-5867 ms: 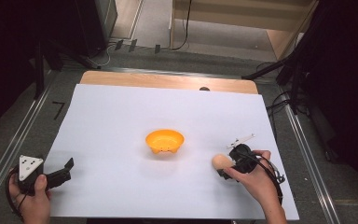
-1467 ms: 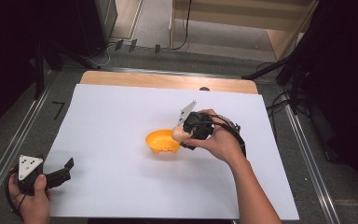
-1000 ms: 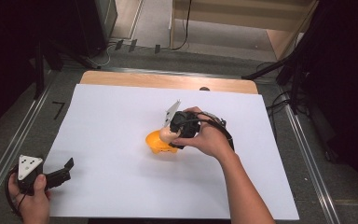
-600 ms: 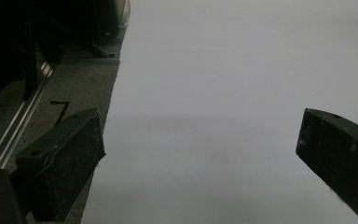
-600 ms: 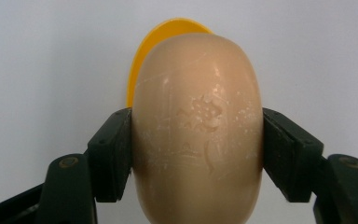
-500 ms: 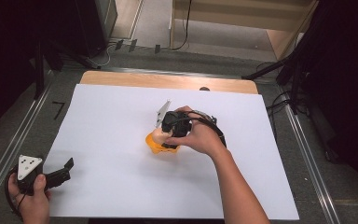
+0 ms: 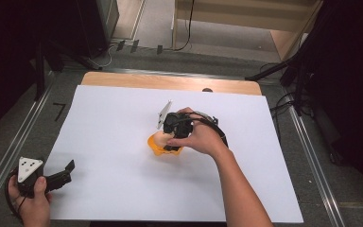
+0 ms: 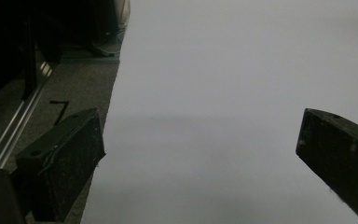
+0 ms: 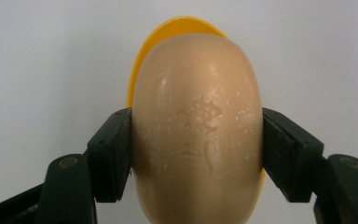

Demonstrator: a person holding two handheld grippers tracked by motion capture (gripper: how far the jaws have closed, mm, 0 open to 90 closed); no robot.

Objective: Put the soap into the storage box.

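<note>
A tan egg-shaped bar of soap (image 9: 198, 126) is clamped between the jaws of my right gripper (image 9: 196, 154), which is shut on it. Directly behind the soap lies an orange bowl (image 9: 144, 51). From the high view, the right gripper (image 7: 166, 140) hovers over that orange bowl (image 7: 157, 148) at the middle of the white sheet, with the soap (image 7: 162, 138) just over the bowl's rim. My left gripper (image 7: 65, 171) rests at the sheet's near left corner, jaws spread wide. In the left gripper view its fingers (image 8: 60, 161) frame bare white paper (image 8: 214, 93).
The white sheet (image 7: 123, 118) covers a wooden table whose far edge (image 7: 170, 82) shows. Metal rails (image 7: 312, 156) run along both sides. Cables and dark stands (image 7: 293, 71) sit on the floor beyond the table.
My right hand carried the soap from the sheet's near right side leftward to the bowl, then drifted slightly left and lower over it. The left gripper stayed still.
</note>
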